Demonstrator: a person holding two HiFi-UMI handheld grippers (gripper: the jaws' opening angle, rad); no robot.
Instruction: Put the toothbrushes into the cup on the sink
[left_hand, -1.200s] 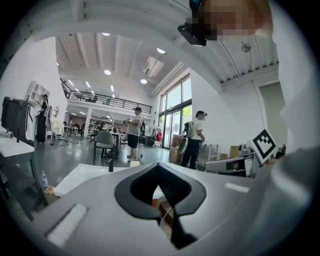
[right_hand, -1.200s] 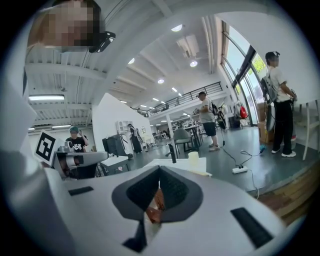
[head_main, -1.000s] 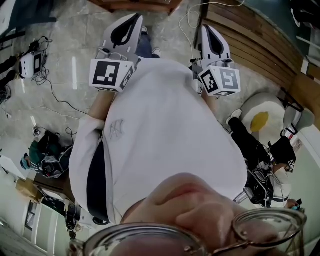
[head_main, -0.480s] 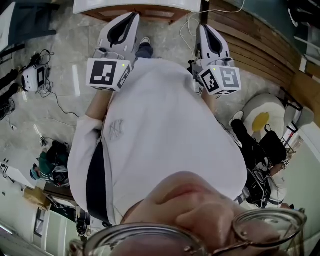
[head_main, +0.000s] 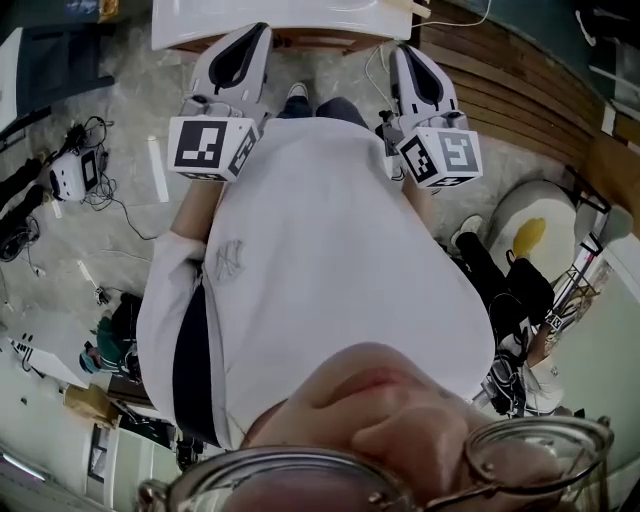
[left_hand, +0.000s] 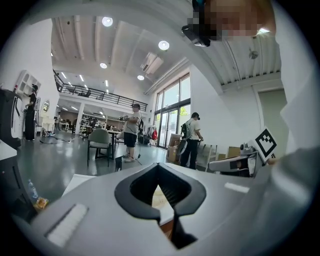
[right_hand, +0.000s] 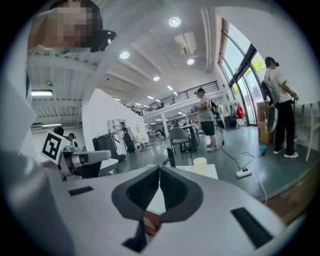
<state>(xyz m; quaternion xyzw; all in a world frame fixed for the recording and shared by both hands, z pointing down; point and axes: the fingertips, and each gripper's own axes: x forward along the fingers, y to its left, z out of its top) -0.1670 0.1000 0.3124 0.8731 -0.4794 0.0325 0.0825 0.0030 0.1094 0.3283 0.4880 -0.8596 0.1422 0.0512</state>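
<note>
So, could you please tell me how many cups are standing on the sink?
1: a pale cup stands on the white sink, just right of the dark tap, in the right gripper view. Others may be hidden from view.

The cup (right_hand: 200, 165) stands on the sink (head_main: 290, 14), ahead of the left gripper (head_main: 262, 32) and right gripper (head_main: 405, 52).

A white egg-shaped floor cushion with a yellow centre (head_main: 528, 232) lies near brown slatted wooden decking (head_main: 520, 95). Black cables (head_main: 110, 195) trail over the pale marble floor (head_main: 130, 255). Further off, a grey upholstered chair (left_hand: 100, 142) stands near a bystander in white tee and dark shorts (left_hand: 132, 131)
</note>
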